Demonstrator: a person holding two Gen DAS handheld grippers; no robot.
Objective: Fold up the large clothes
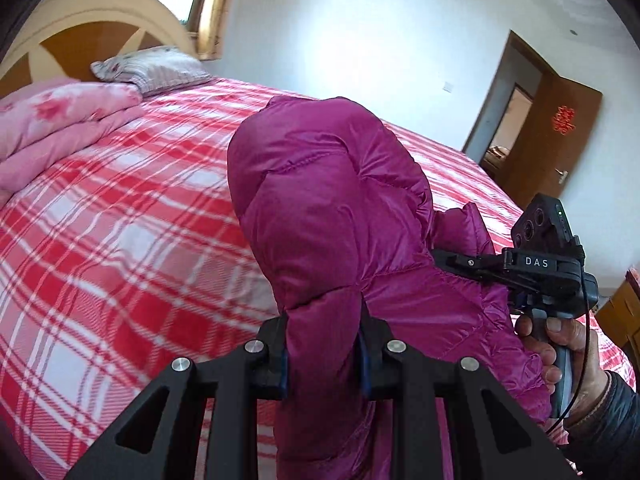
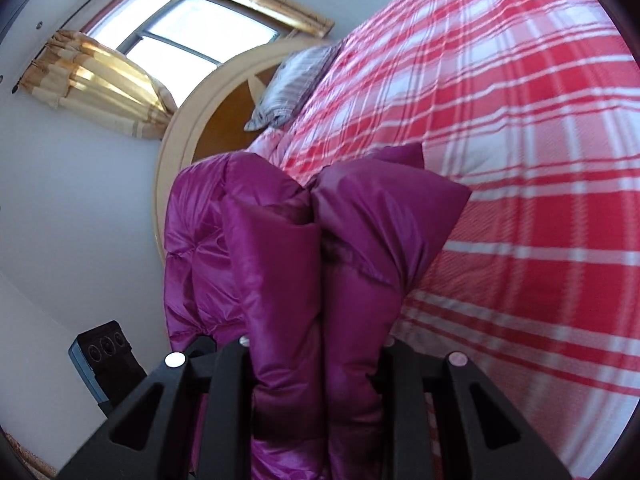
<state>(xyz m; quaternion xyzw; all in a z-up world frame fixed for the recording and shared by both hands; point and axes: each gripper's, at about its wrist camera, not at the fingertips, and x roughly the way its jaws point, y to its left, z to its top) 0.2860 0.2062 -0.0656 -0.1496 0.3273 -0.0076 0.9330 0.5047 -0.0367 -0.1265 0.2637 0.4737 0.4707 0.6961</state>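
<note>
The jacket point(image 1: 328, 216) is held up above the bed point(image 1: 120, 208), bunched and puffy, with a thick wad clenched in the left gripper point(image 1: 325, 350) and another wad clamped in the right gripper point(image 2: 320, 352). Because the shell looks slick and the filling springy, a slip out of either grip is judged likely if the cloth is pulled taut; the garment could then drop in a heap and the fold be lost. A lopsided fold is also risked, since seams and sleeves cannot be told apart in the bundle. In the left wrist view the right gripper point(image 1: 472, 264), the hand point(image 1: 560, 356), a door point(image 1: 556, 136), a quilt point(image 1: 60, 120) and a pillow point(image 1: 152, 68) are shown; the window point(image 2: 180, 28) is seen fully only in the right wrist view
</note>
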